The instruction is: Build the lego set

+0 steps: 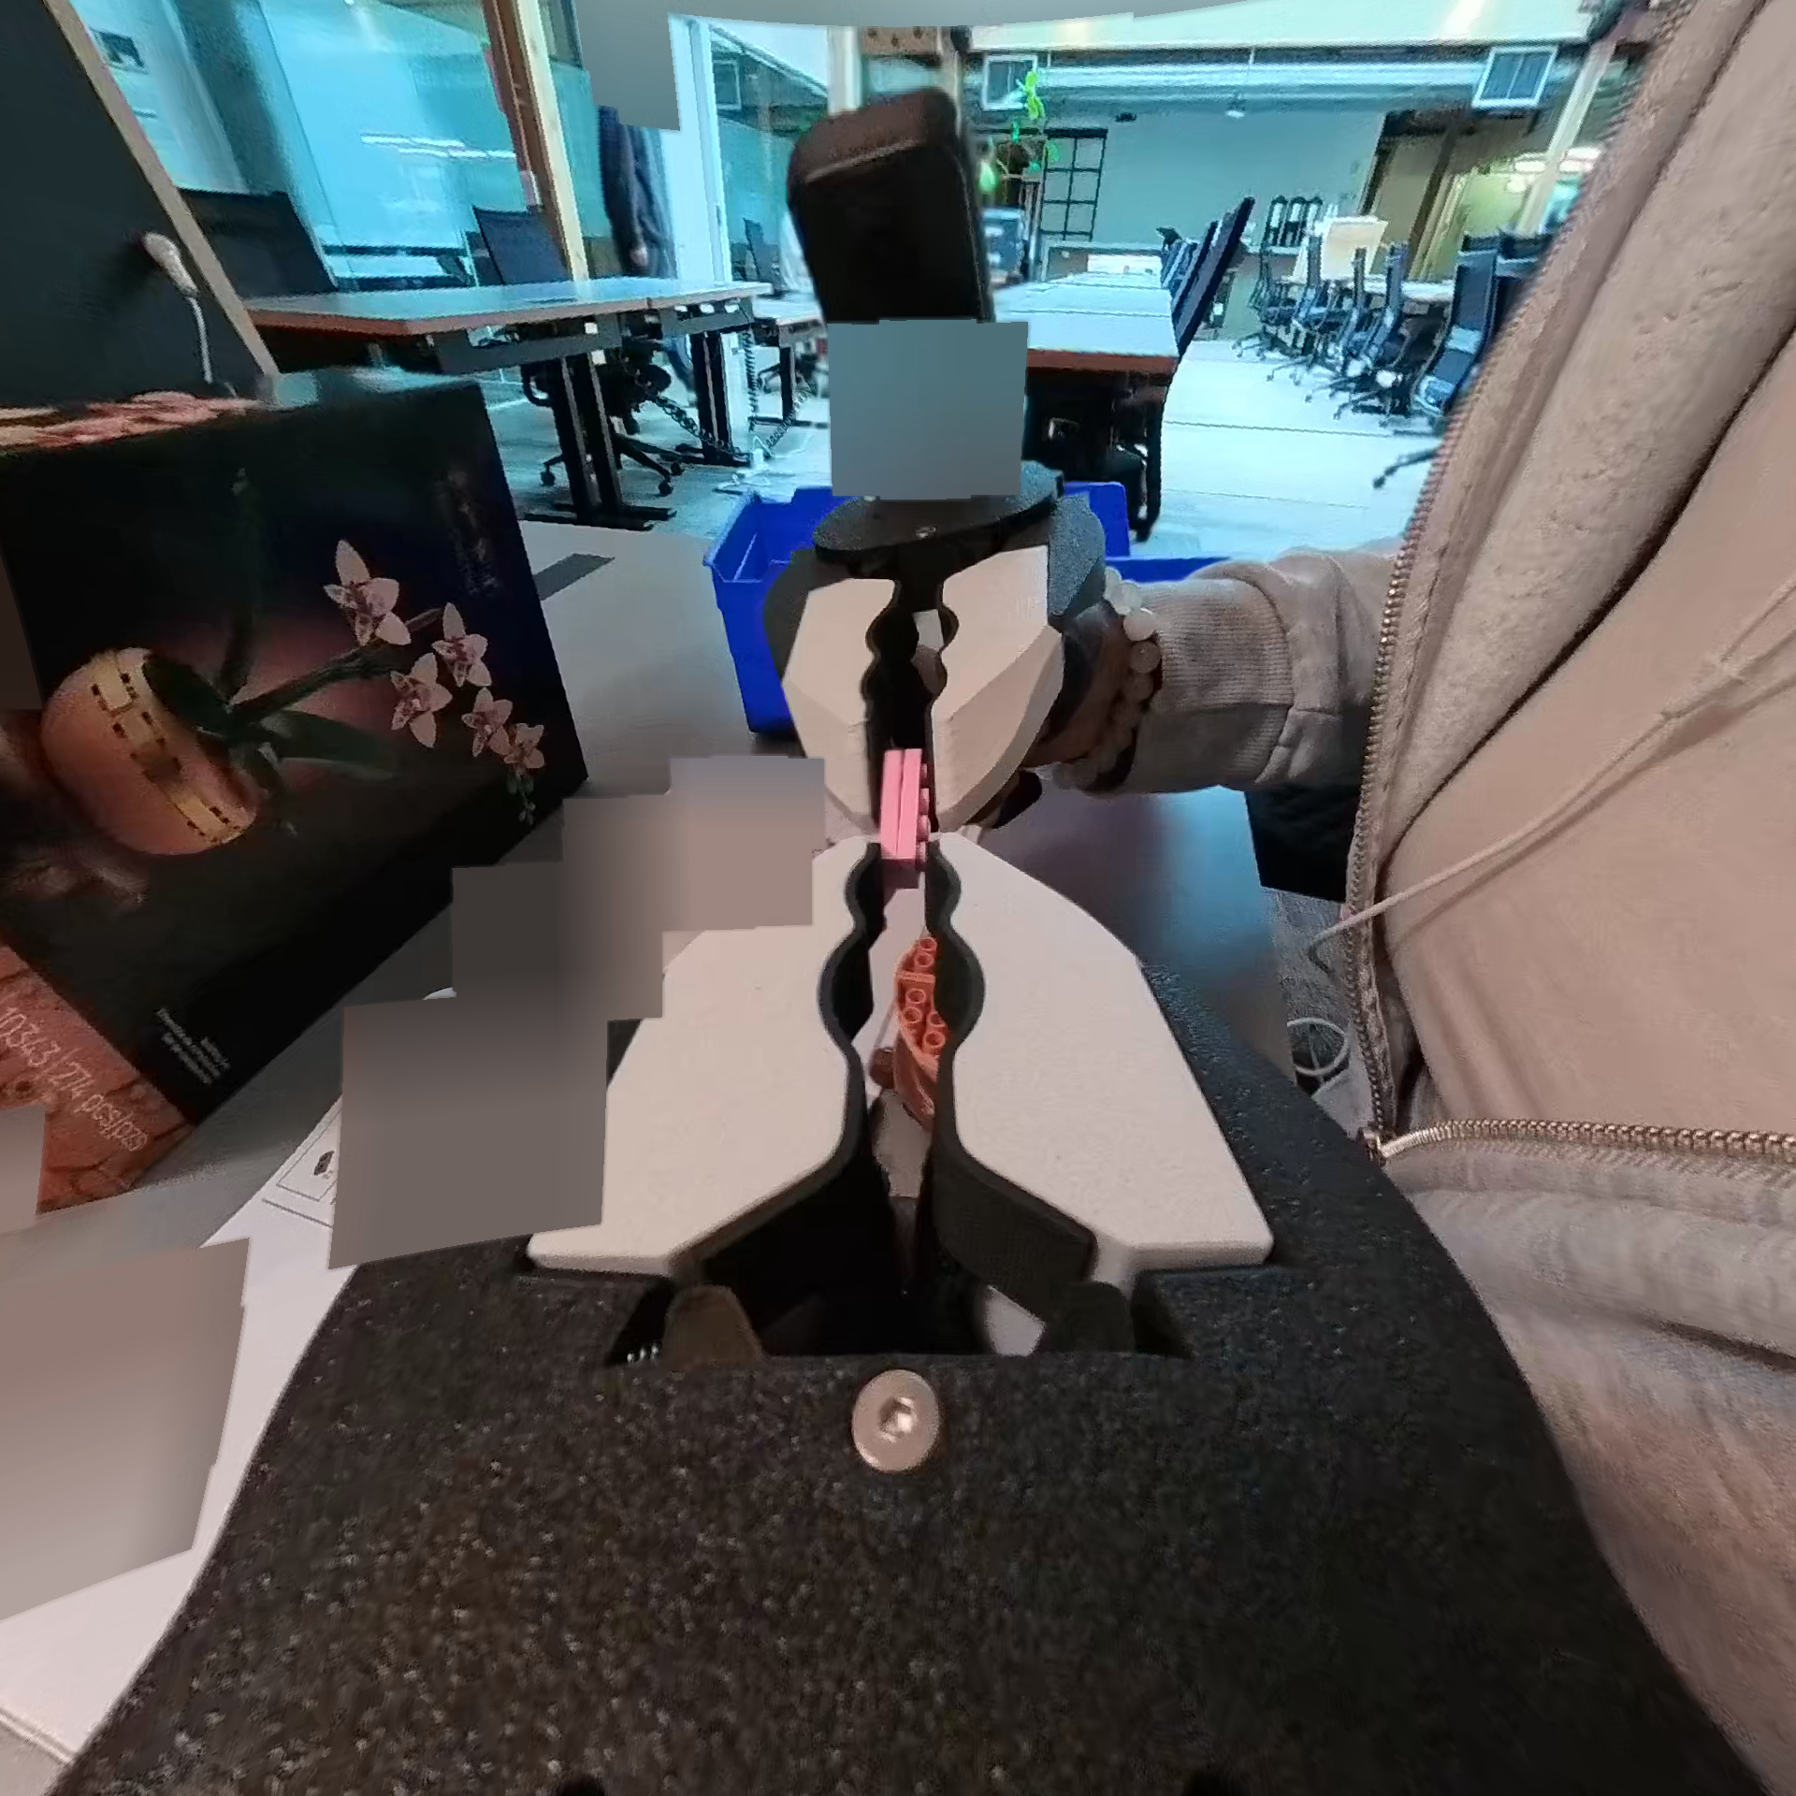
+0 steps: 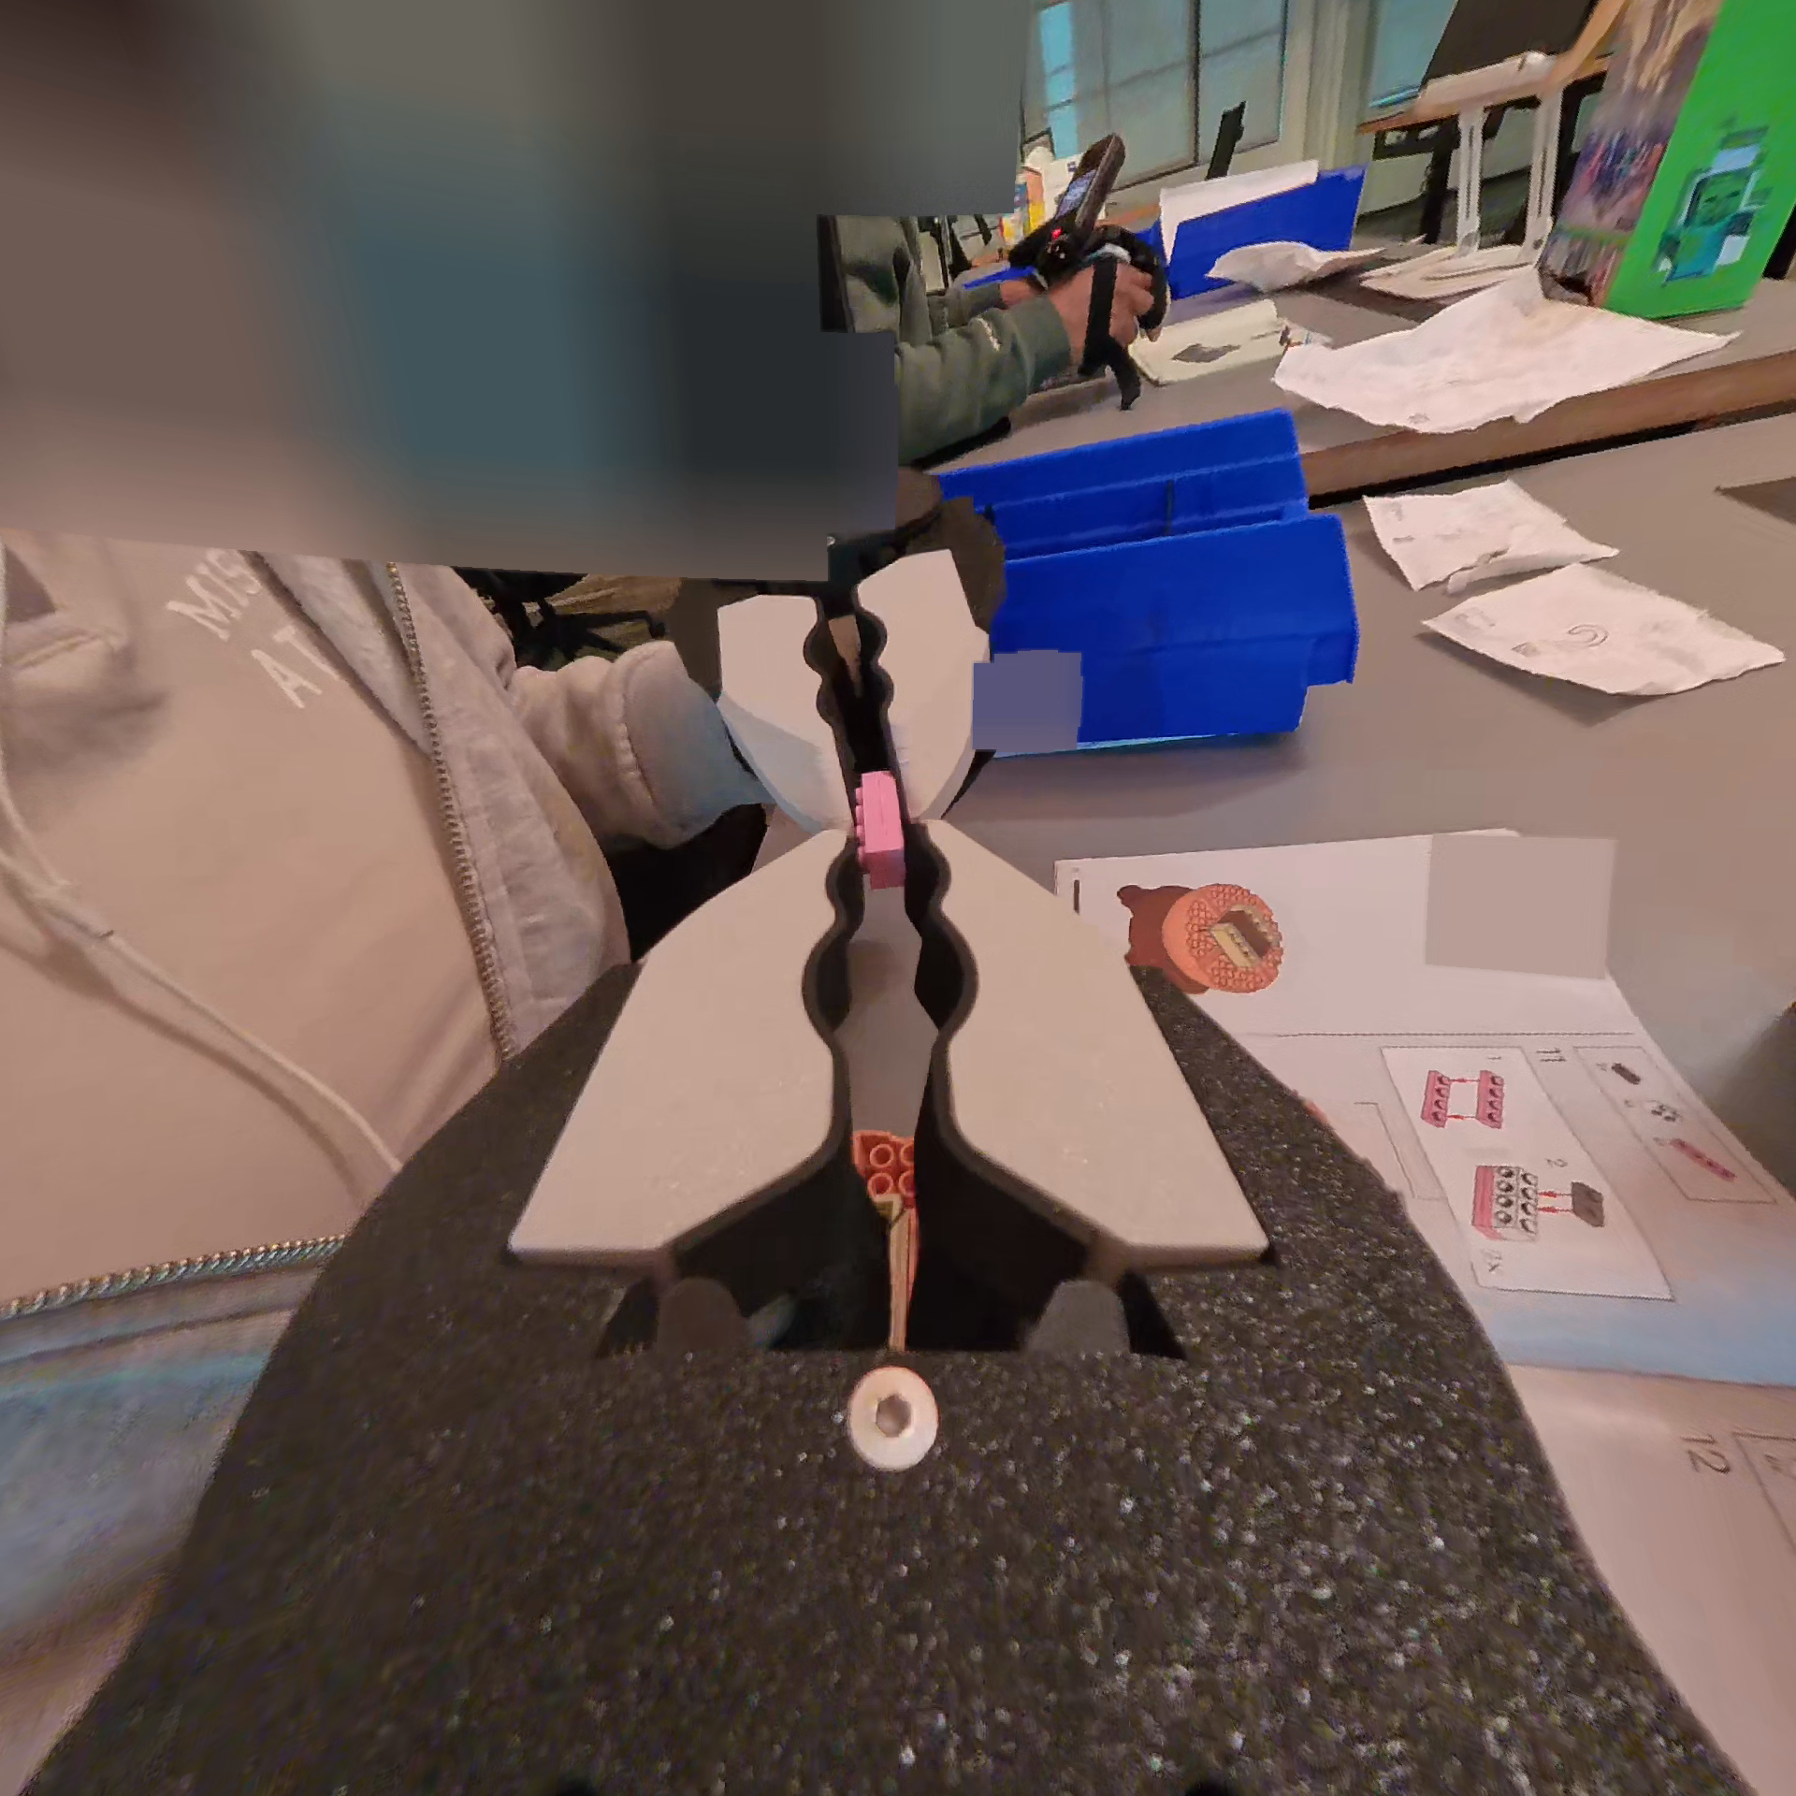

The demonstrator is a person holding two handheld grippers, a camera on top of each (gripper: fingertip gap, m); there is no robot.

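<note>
My two grippers meet tip to tip above the table. A small stack of pink bricks (image 1: pixel 904 816) is pinched between them, and it also shows in the right wrist view (image 2: pixel 880 828). My left gripper (image 1: pixel 899 863) is shut on its near end. My right gripper (image 1: pixel 909 768) faces it and is shut on the far end. In the right wrist view, my right gripper (image 2: pixel 884 860) is near and my left gripper (image 2: pixel 873 782) is opposite. A round salmon-coloured lego assembly (image 1: pixel 918 1011) lies on the table under the fingers and shows through the gap (image 2: pixel 886 1166).
A dark lego box (image 1: pixel 292 729) with a flower picture stands at the left. A blue bin (image 2: pixel 1166 603) sits behind the grippers. The open instruction booklet (image 2: pixel 1458 1118) lies to the right, with torn paper bags (image 2: pixel 1594 632) beyond it. A person's beige hoodie (image 1: pixel 1574 875) is close by. Only a small space, under 4 cm, lies between the two pairs of fingers.
</note>
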